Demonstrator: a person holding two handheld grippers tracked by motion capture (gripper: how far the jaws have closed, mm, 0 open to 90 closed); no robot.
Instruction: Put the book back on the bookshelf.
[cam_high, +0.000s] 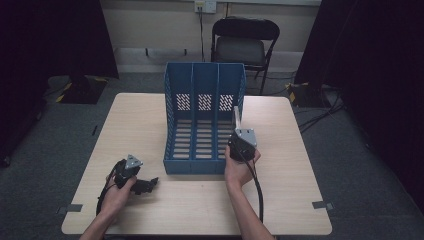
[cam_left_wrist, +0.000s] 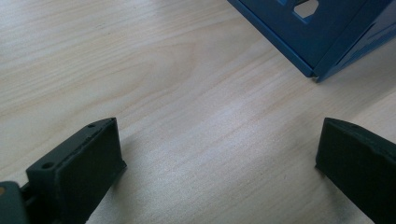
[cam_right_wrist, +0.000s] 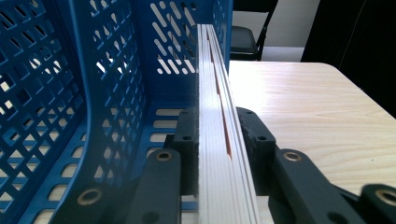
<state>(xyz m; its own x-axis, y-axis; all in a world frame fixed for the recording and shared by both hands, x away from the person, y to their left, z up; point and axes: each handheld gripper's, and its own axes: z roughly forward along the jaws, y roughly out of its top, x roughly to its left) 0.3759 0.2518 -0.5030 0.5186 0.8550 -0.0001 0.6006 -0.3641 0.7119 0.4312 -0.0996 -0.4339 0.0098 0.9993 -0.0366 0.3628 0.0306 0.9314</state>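
Plainly, the filing is partway done. The right tongs (cam_right_wrist: 219, 140) are clamped on a thin white booklet with a stacked paper edge (cam_right_wrist: 219, 107), held upright on edge at the mouth of the rightmost compartment of the blue perforated plastic three-slot file rack (cam_high: 204, 120), whose slots look empty. Sliding the booklet fully in and letting go remains. The left tongs (cam_left_wrist: 219, 163) rest spread wide and empty over the pale wooden desk (cam_high: 145, 130).
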